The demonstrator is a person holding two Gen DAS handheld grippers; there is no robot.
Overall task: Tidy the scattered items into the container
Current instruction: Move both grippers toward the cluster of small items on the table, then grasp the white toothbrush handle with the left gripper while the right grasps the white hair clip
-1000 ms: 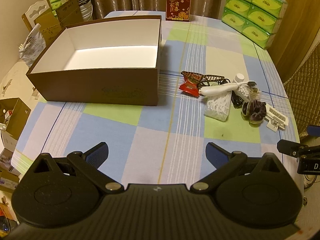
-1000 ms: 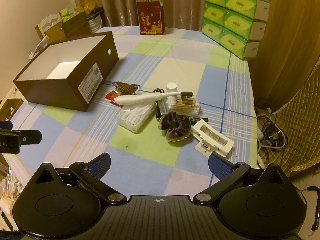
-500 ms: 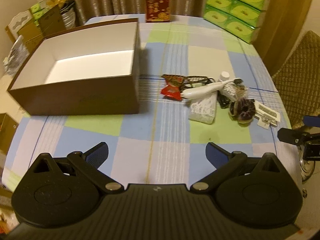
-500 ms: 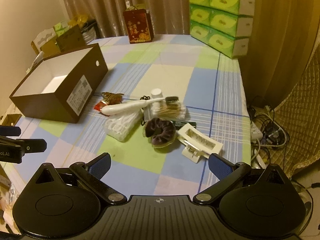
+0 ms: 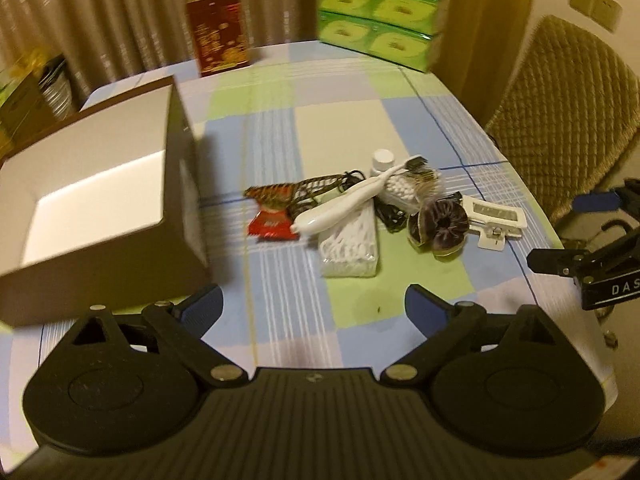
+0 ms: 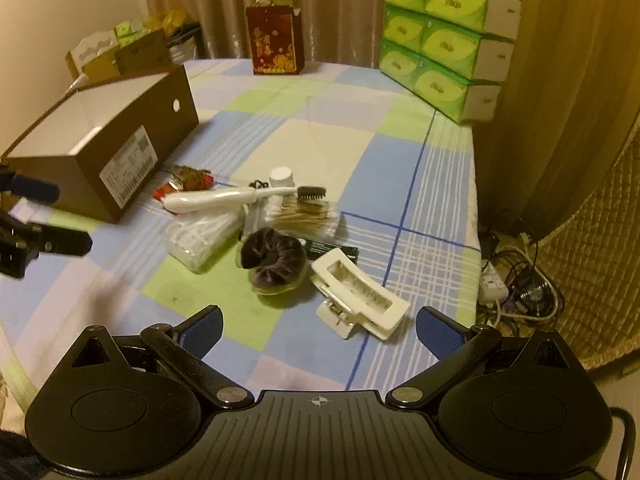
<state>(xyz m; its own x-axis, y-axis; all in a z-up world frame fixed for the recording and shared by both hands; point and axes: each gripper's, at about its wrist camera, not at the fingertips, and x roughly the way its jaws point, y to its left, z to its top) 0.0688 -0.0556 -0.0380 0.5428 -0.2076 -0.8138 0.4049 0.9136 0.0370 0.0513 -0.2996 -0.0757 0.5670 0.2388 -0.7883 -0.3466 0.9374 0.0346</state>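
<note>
An open brown box (image 5: 100, 272) with a white inside stands left of the pile. The pile holds a white brush (image 5: 344, 204), a red packet (image 5: 270, 224), a bag of floss picks (image 5: 352, 248), a dark scrunchie (image 6: 274, 256) and a white claw clip (image 6: 356, 296). My left gripper (image 5: 314, 306) hovers short of the floss bag. Its jaws are closing, with nothing between them. My right gripper (image 6: 320, 326) is open just in front of the claw clip and holds nothing. Each gripper shows at the edge of the other's view.
A red gift bag (image 6: 276, 44) and stacked green tissue boxes (image 6: 440, 40) stand at the table's far end. A quilted chair (image 5: 560, 100) is beyond the right edge, with cables and a power strip (image 6: 496, 284) on the floor.
Both grippers have come lower and closer to the pile. The left view has rolled and swung right, so the box now sits at its left. The left jaws are slightly narrower.
</note>
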